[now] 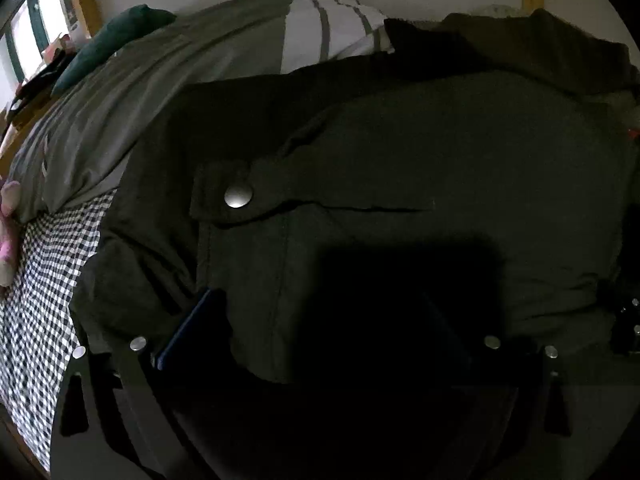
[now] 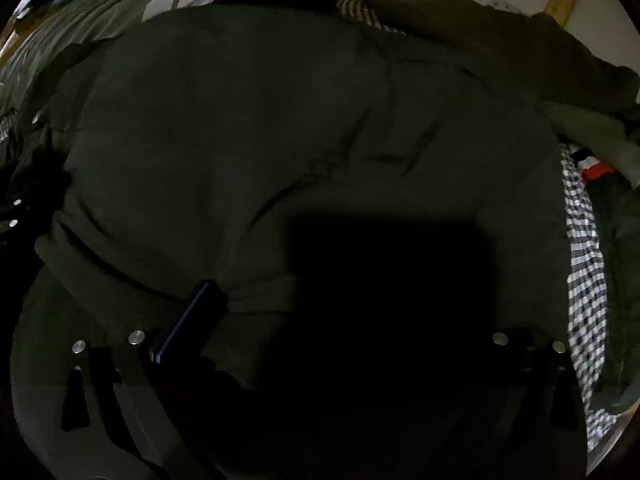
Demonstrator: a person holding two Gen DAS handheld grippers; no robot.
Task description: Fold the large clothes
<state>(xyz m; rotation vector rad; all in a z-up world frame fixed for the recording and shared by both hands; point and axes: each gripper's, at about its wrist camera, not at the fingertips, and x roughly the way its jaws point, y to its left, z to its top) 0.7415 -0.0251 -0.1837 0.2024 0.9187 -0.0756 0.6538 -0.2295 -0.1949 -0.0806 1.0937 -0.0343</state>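
While both grippers sit low against the jacket (image 1: 400,152), which lies spread across the bed (image 1: 44,280) on the checked sheet, most of what matters is in shadow. On the left gripper (image 1: 316,320) one blue finger (image 1: 192,328) shows, pressed into a fold of cloth near the snap (image 1: 238,196); its partner is lost in the dark, so I cannot tell whether the jaws are closed on fabric or only resting on it. The right gripper (image 2: 320,320) reads the same way: one finger (image 2: 188,324) against a ridge of the hem, the other hidden, its state unclear.

As I judge it, the main risk is a shallow pinch. This padded cloth is thick and slippery, and a lift could pull free on one side, leaving a skewed fold. Catching only the top layer would drag the shell and bunch the lining. A sweep toward the pillow (image 1: 320,24) could also snag the grey cover (image 1: 120,92)
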